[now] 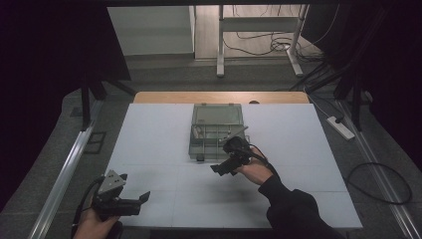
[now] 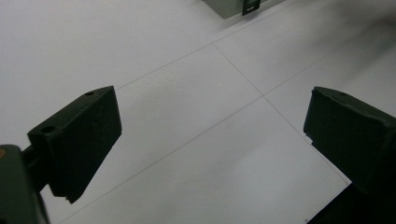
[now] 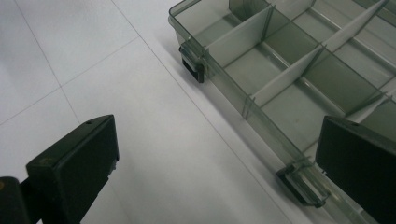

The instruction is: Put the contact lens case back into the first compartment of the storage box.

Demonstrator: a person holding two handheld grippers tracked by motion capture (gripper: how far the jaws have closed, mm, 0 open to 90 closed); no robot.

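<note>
A smoky clear plastic compartment box (image 1: 215,142) sits on the white table top (image 1: 159,144), a little behind the middle, with its lid (image 1: 217,114) open at the back. In the right gripper view the box (image 3: 299,70) shows empty cells split by dividers, and two latches (image 3: 192,65) (image 3: 303,184) on its near wall. My right gripper (image 1: 222,169) (image 3: 219,140) is open just in front of that wall, holding nothing. My left gripper (image 1: 135,186) (image 2: 212,116) is open low over the table's near left part, far from the box, whose corner (image 2: 233,5) is at the view's top edge.
A wooden strip (image 1: 221,97) edges the table's far side. A metal rail (image 1: 64,169) runs along the left. On the floor lie a power strip (image 1: 341,127) and loose cables (image 1: 378,184) to the right, and desk legs (image 1: 220,50) stand behind.
</note>
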